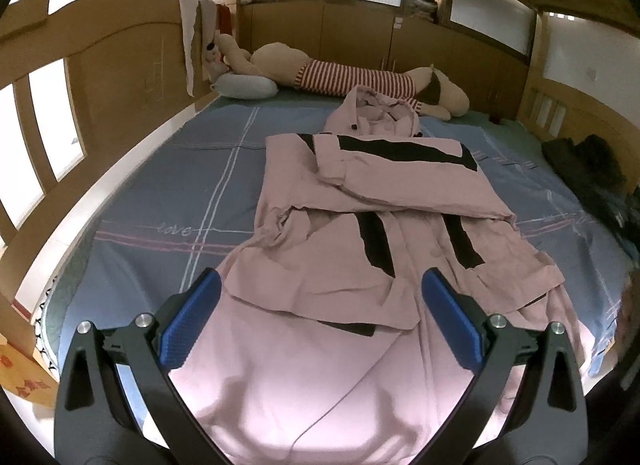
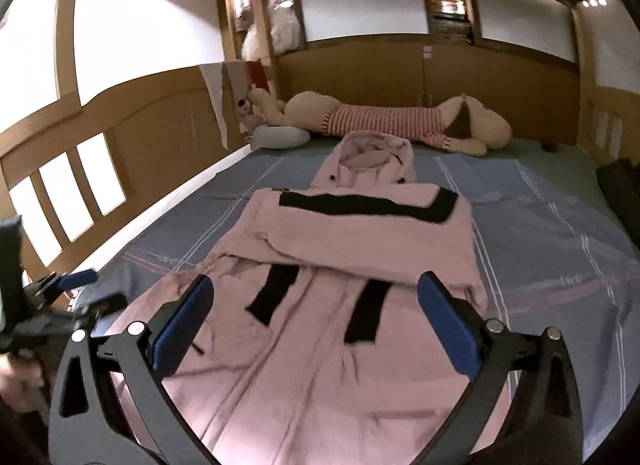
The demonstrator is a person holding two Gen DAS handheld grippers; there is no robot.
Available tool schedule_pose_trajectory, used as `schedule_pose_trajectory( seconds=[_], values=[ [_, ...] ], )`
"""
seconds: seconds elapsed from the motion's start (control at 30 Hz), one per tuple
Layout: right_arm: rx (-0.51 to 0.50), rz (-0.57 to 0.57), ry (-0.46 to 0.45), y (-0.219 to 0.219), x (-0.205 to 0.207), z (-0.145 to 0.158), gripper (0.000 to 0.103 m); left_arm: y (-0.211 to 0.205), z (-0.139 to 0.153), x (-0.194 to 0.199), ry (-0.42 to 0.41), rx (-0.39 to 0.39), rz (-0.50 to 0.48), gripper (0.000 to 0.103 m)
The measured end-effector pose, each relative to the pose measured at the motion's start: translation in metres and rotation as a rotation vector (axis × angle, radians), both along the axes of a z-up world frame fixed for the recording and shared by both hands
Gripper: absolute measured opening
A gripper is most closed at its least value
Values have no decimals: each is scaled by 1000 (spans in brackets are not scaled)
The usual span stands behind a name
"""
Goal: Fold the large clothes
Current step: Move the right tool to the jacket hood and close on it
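Note:
A large pink hooded coat (image 1: 360,205) with black stripes lies lengthwise on the blue bed sheet (image 1: 160,185), hood toward the far side. Both sleeves are folded across the chest. My left gripper (image 1: 320,285) is open and empty, hovering over the coat's lower part. My right gripper (image 2: 316,289) is open and empty above the same coat (image 2: 340,249), also near its hem end. The left gripper (image 2: 76,281) shows at the left edge of the right wrist view, beside the coat.
A long plush toy in a red striped shirt (image 1: 352,79) and a grey pillow (image 1: 246,85) lie at the far end. A wooden bed rail (image 1: 100,77) runs along the left. Dark clothes (image 1: 588,161) are piled at the right edge.

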State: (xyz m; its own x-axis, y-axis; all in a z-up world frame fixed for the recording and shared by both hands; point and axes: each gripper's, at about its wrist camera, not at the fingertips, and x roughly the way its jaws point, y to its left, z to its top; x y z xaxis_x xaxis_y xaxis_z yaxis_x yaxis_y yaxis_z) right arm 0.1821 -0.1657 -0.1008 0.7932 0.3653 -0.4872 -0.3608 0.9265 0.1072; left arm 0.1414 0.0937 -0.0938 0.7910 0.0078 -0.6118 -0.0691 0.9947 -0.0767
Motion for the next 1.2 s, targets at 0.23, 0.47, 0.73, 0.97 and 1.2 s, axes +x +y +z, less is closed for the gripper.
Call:
schedule_pose_trajectory(
  seconds=[0.23,0.47,0.73,0.97,1.2],
  values=[
    [24,-15,30,-12,-9,-8,102,-17,14,18,-6,65,-31,101],
    [53,-50,59,-19,14,-2,102,-38,47,71,3,54,-124,101],
    [-22,-79,117,-10,99,8,101,-33,8,112,-13,88,-121,101],
    [-102,-111,231,7,258,7,74,-9,-4,149,6,72,-64,101],
    [-220,-231,322,15,427,-12,65,2,-25,179,68,71,-58,101]
  ],
)
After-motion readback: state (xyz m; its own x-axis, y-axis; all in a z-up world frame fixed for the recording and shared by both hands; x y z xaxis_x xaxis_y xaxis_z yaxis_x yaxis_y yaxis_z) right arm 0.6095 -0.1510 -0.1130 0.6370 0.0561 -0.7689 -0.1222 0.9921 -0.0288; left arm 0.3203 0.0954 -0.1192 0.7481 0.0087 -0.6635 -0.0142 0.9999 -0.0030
